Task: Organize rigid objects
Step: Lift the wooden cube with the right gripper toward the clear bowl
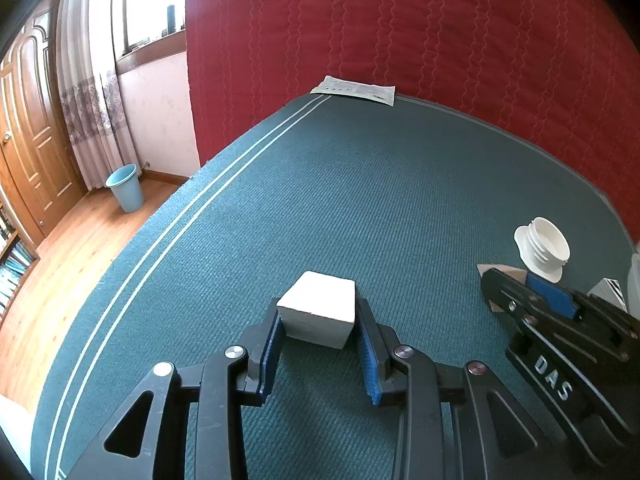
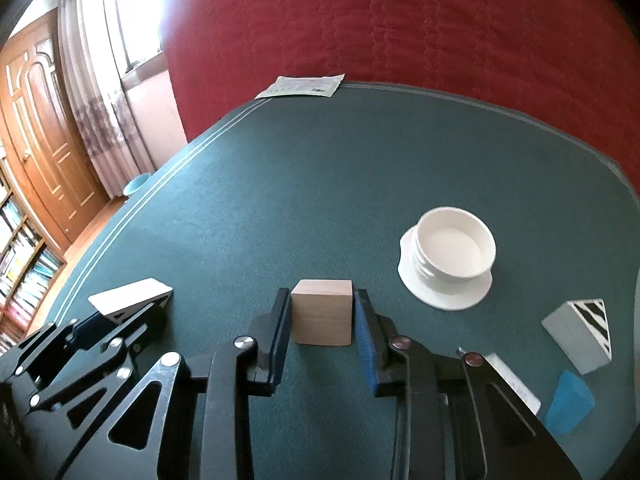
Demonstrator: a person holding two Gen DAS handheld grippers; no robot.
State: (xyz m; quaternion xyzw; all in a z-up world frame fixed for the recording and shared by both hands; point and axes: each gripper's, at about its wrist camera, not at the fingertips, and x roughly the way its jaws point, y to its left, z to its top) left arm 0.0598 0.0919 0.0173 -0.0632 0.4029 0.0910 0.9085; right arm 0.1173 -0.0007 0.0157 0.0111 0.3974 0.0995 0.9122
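The left tool (image 1: 318, 330) is pinching a white block (image 1: 320, 310). Its two blue pads are pressing on the block's left and right sides. The block is sitting at the near middle of the green table (image 1: 360, 184), or just above it; I cannot tell if it is touching.

The right tool (image 2: 322, 320) is pinching a wooden block (image 2: 323, 312). Its pads are squeezing both sides of this block too. The wooden block is sitting near the middle of the table, on the near side.

In the right wrist view, the left tool is showing at the near left, with the white block at its tip. In the left wrist view, the right tool is showing at the near right, with the letters DAS on it.

A white round dish (image 2: 452, 256) is standing on the table to the right of the wooden block, a bit farther away. It is standing apart from both blocks. A grey wedge with black and white stripes (image 2: 582, 334) is lying at the near right. A blue piece (image 2: 570, 404) is lying just nearer than the wedge, close to the table's edge.

A white paper packet (image 1: 356, 90) is lying at the far edge of the table, well apart from everything else. A red quilt (image 1: 420, 32) is hanging behind the table. On the far left, a blue bin (image 1: 126, 188) is standing on the wooden floor, near a curtain (image 1: 88, 100) and a brown door (image 1: 28, 120).
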